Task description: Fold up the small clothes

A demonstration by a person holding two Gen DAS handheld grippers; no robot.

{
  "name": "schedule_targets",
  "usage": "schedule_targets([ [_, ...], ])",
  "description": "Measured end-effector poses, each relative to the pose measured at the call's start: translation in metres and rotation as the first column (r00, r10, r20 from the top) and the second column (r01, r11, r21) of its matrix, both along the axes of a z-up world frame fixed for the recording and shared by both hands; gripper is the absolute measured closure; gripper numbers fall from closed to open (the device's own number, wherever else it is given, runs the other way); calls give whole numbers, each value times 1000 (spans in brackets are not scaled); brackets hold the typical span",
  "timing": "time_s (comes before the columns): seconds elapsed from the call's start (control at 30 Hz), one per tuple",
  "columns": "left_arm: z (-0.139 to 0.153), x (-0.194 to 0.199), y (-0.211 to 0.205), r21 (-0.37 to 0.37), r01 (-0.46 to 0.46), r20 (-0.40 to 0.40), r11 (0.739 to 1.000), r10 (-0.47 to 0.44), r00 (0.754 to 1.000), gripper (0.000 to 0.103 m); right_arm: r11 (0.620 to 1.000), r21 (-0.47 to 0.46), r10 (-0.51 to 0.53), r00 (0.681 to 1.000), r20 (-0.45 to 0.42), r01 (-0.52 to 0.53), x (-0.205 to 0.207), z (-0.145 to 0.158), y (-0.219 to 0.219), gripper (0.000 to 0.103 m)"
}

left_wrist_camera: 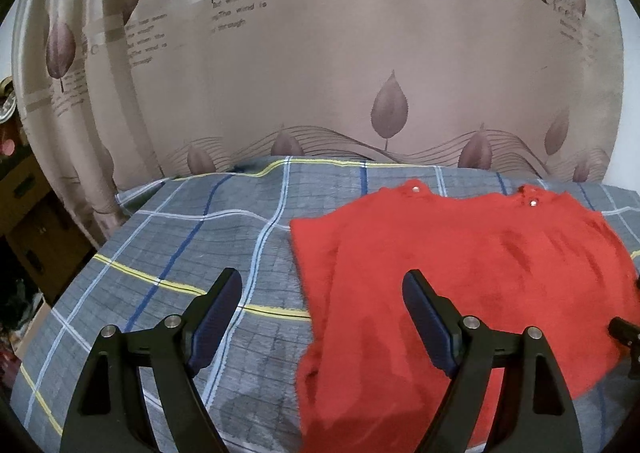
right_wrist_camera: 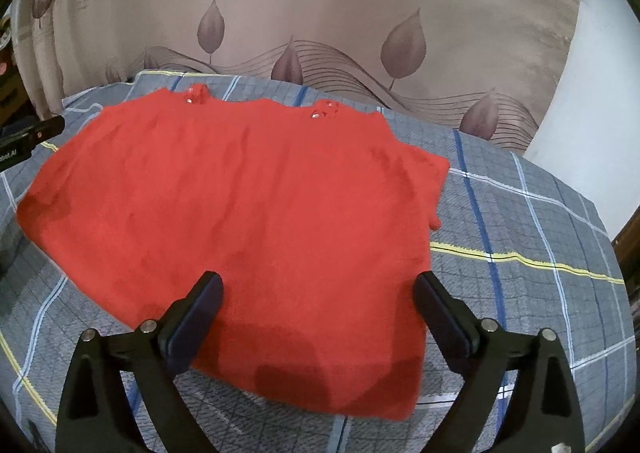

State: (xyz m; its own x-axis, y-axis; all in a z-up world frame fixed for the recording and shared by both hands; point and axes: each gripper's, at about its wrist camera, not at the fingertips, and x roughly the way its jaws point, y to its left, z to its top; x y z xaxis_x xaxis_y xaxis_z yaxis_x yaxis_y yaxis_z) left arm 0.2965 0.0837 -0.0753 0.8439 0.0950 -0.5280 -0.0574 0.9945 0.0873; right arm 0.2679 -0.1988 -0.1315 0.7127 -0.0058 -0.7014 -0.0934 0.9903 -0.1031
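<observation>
Red knitted top [left_wrist_camera: 460, 273] lies spread flat on a grey plaid cloth [left_wrist_camera: 180, 253] that covers the tabletop, its neckline with small shiny snaps [left_wrist_camera: 533, 203] turned away from both tools and its hem nearest them. A leaf-printed curtain [left_wrist_camera: 320, 53] hangs behind the far edge.

Starting at the left, the left tool [left_wrist_camera: 322, 295] hovers with its fingers spread wide and nothing between them. Its left finger is over bare plaid cloth and its right finger over the garment, so the garment's left edge runs just between the two pads. The left sleeve appears already tucked in along that edge, though the knit is too blurred to be sure.

Further right, the right tool [right_wrist_camera: 318, 293] is likewise released and empty, its two fingers straddling the near hem of the top [right_wrist_camera: 240, 193], with the right side edge just beyond its right finger. The right sleeve [right_wrist_camera: 428, 173] seems bunched inward near the shoulder.

Judging by this layout, the garment is laid out and the fold proper has not begun; this is the approach before a grasp. The next move probably calls for each tool to drop onto a hem corner, pinch both knit layers cleanly without catching the plaid cloth beneath, then lift evenly and carry the hem toward the neckline.
</observation>
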Motion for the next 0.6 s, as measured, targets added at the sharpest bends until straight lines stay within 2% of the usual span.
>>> schedule_targets([
  [0.37,-9,10,13,-29,-17,-39,999,16,999,13,1000,-14,-3,1000,-9,3,2,-2,1,2],
  [0.5,-13,17,24,-97,9,-81,995,-17,997,11,1000,-20,-3,1000,-17,2,3,-3,1,2],
  [0.6,-18,23,37,-197,75,-130,978,-102,986,11,1000,-24,-3,1000,-19,2,3,-4,1,1],
])
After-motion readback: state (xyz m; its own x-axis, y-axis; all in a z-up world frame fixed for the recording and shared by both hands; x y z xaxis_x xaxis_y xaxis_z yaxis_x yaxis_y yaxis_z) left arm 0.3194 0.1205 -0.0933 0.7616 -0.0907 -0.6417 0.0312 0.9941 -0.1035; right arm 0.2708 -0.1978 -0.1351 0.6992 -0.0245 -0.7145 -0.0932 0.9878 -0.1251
